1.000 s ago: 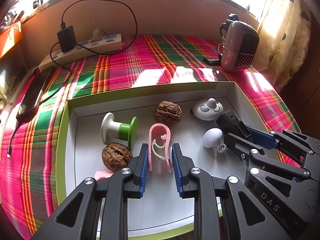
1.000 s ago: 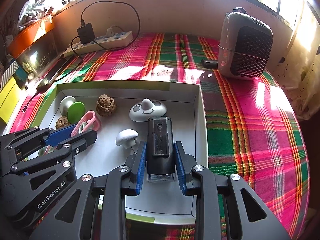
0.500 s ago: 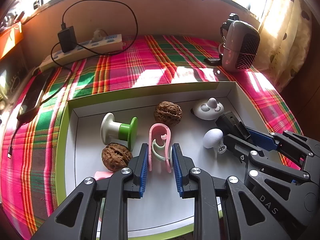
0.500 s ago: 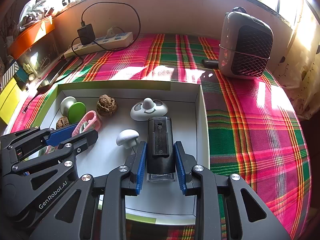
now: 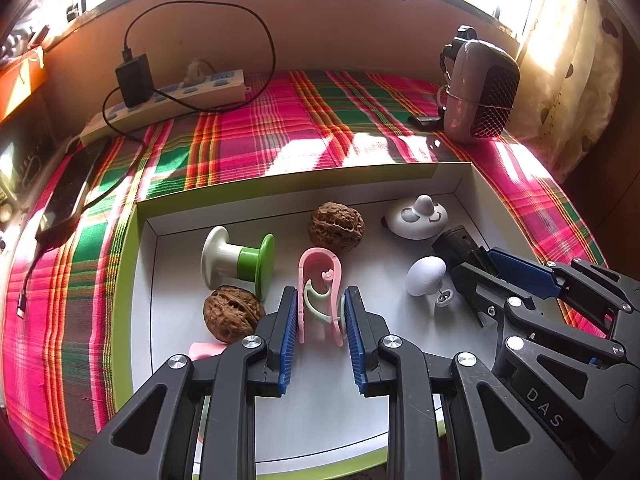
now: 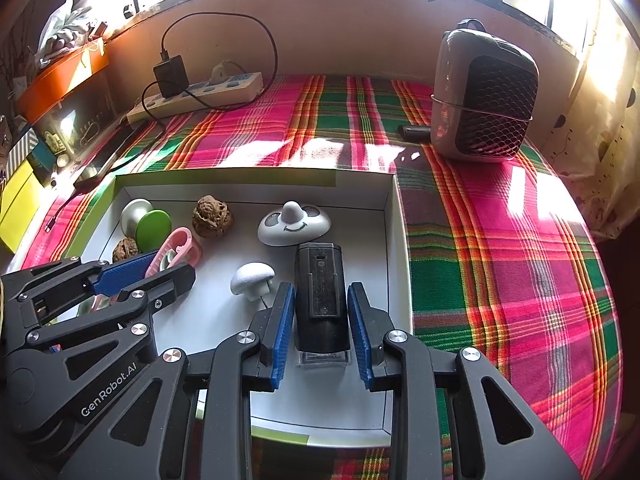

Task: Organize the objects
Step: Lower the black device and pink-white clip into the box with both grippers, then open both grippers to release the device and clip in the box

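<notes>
**Both jaws parked around their picks, nothing lifted**

Nothing has shifted between the earlier frames and now; both hands hold their places, and the left jaws have only eased apart by a sliver.

In the left wrist view the left gripper [image 5: 320, 312] straddles the pink clip [image 5: 320, 288], which lies flat on the floor of the white tray [image 5: 400, 188]. The clip's long axis runs from 6 to 12 o'clock, straight along the jaws, its rounded closed end at 12 and its open end between the blue pads. The pad at 9 o'clock looks to touch the clip's side; a thin gap seems to remain on the 3 o'clock side, so the jaws read as released around it rather than clenched. The clip is pale pink plastic with a mint inner spring arm, light and a little springy.

In the right wrist view the right gripper [image 6: 320, 312] brackets a black lighter [image 6: 320, 292], also lying 6 to 12 o'clock along the jaws, clear base toward 6. A narrow gap shows on each side, so these jaws are not gripping either.

Around the clip in the left view: a walnut [image 5: 234, 312] at 9 o'clock, a white-and-green spool [image 5: 238, 262] at 10, a second walnut [image 5: 336, 226] at 12, and a white mushroom knob [image 5: 426, 274] at 3. The left hand is plainly nearer the clip; squeezing across its short axis is probably the next move.
</notes>
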A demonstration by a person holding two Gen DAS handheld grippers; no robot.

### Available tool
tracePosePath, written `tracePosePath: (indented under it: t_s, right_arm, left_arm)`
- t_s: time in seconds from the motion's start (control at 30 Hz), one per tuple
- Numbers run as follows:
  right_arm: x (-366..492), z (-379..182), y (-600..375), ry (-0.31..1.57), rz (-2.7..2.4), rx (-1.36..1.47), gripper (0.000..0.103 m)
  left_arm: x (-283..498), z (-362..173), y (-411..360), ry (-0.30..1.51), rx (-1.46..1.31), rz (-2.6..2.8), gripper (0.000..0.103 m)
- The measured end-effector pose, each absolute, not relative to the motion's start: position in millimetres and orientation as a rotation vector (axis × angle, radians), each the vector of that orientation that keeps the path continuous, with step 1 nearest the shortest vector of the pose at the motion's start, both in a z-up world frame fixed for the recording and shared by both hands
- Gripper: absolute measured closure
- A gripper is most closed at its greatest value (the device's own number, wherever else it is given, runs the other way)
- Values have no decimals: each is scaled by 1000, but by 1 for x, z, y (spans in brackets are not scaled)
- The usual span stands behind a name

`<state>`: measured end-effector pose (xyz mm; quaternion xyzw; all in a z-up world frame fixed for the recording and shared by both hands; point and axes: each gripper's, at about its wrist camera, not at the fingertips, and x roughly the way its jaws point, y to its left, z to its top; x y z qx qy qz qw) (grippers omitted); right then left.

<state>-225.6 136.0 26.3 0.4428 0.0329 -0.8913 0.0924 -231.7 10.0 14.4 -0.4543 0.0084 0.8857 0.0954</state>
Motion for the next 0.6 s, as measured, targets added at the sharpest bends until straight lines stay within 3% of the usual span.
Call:
tracePosePath:
  t_s: [0.6]
  right_arm:
    - [-220, 31, 138, 86, -2682, 1268, 74]
  left_arm:
    - [-225, 17, 12, 28, -1350, 2640, 77]
